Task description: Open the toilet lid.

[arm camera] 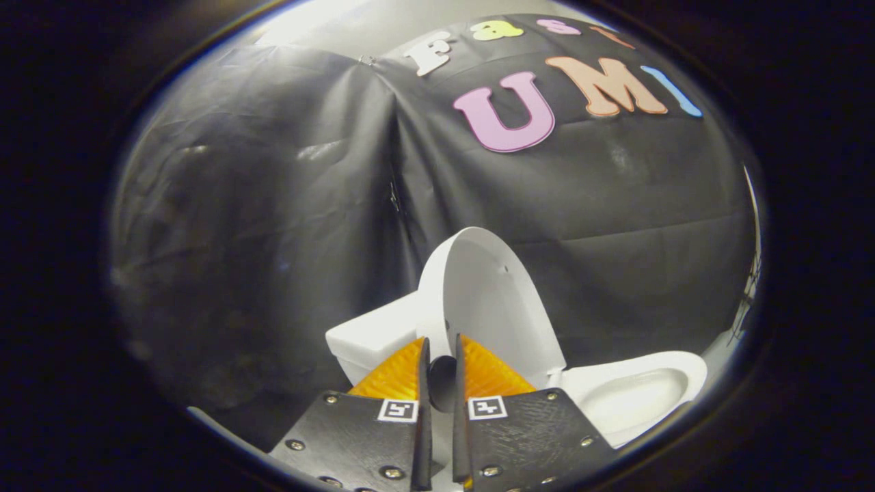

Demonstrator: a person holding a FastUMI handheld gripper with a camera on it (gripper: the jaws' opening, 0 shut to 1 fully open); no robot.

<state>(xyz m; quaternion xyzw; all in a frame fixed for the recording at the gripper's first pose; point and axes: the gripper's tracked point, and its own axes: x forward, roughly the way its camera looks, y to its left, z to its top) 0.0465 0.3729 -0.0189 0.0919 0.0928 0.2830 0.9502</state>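
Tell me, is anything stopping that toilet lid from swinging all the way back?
Nothing visible. The toilet lid stands raised near the tank, its edge between the gripper fingers, bowl uncovered.

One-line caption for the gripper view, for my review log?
Toilet lid raised nearly upright over the open bowl, with the gripper closed on the lid's edge.

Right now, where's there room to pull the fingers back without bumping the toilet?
Free room lies beside the raised lid, between it and the cloth wall, and over the open bowl on the lid's other side. It is crowded at the fingers: they stand nearly shut around the lid's edge, with the tank just beyond them.
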